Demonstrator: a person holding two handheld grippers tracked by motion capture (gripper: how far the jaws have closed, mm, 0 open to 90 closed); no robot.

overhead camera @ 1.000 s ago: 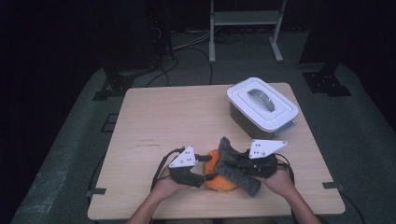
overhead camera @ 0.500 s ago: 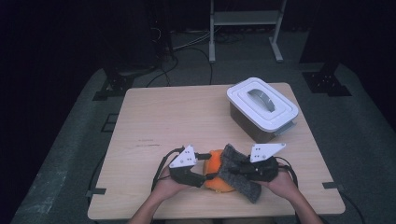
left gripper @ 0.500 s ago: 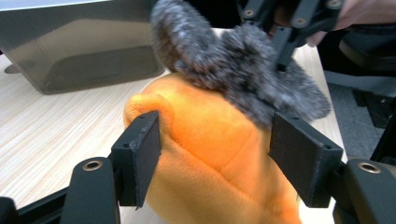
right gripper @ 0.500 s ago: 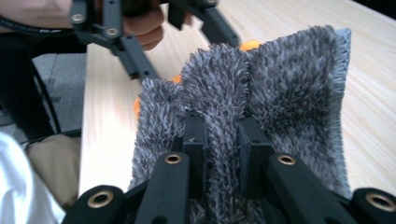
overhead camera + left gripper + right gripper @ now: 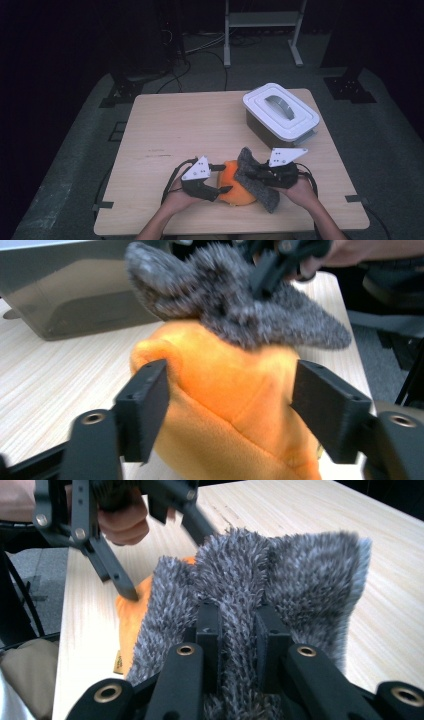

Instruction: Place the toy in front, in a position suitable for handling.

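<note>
An orange plush piece (image 5: pixel 232 190) lies near the table's front edge. A grey fuzzy cloth (image 5: pixel 257 184) is draped over its right side. My left gripper (image 5: pixel 222 178) is open, its two jaws straddling the orange plush (image 5: pixel 235 405) at either flank, with the grey cloth (image 5: pixel 225 305) on top beyond them. My right gripper (image 5: pixel 256 175) is shut on the grey cloth (image 5: pixel 280 570), a fold of it pinched between the jaws at the right gripper (image 5: pixel 239 630). A strip of the orange plush (image 5: pixel 131 615) peeks out at the cloth's left.
A grey storage box with a white handled lid (image 5: pixel 281 112) stands at the table's back right; its wall (image 5: pixel 75 295) is just behind the plush. Bare wooden tabletop (image 5: pixel 190 125) spreads to the left and back. Cables trail from both grippers.
The right gripper and grey cloth have shifted slightly toward the near edge over the orange plush. The left gripper has barely moved.
</note>
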